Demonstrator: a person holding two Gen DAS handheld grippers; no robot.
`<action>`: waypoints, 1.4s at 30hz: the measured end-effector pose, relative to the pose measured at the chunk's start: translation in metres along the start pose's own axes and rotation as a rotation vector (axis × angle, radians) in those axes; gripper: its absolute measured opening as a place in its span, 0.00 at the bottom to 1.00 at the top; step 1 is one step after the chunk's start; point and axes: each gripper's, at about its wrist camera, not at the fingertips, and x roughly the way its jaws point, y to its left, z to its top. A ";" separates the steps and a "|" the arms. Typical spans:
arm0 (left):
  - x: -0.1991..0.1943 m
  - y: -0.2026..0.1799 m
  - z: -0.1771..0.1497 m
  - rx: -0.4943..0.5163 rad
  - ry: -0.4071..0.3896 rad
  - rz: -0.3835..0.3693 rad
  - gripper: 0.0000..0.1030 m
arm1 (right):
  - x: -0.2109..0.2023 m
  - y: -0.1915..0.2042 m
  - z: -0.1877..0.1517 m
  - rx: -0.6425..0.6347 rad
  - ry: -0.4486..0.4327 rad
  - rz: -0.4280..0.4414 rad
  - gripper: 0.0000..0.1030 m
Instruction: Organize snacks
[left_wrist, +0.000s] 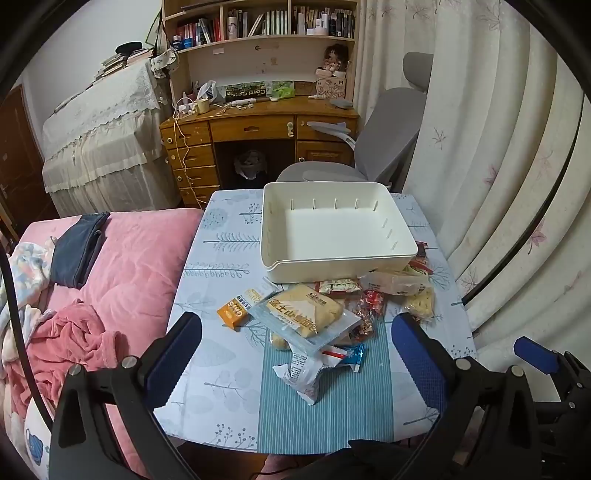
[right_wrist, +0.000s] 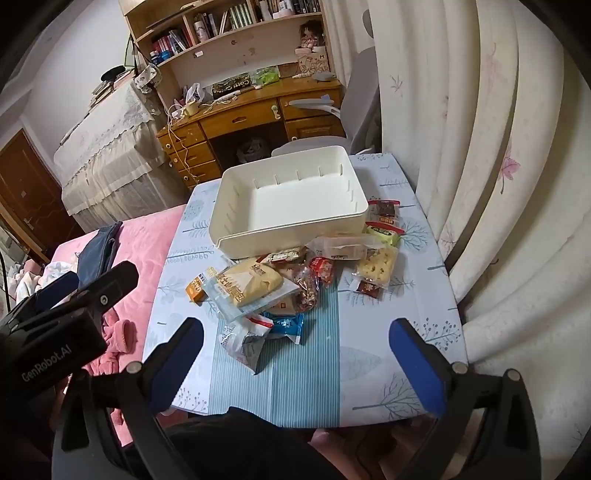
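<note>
A pile of packaged snacks lies on the table in front of an empty white bin. The pile holds a large bread packet, an orange box, a blue packet, a white wrapper and a cracker bag. My left gripper is open and empty, held above the table's near edge before the pile. My right gripper is open and empty, also near the front edge.
The small table has a leaf-print cloth. A pink bed with clothes lies to the left. Curtains hang close on the right. A grey chair and a wooden desk stand behind the table.
</note>
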 end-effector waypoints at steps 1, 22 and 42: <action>0.000 0.000 0.000 0.000 0.000 0.000 0.99 | 0.000 0.000 0.000 0.001 0.000 -0.001 0.98; 0.000 -0.003 -0.007 0.002 0.003 -0.003 0.99 | 0.005 0.000 -0.007 -0.008 0.016 0.009 0.98; 0.008 -0.008 -0.009 -0.039 0.051 0.007 0.99 | 0.017 -0.015 0.002 -0.028 0.092 0.061 0.98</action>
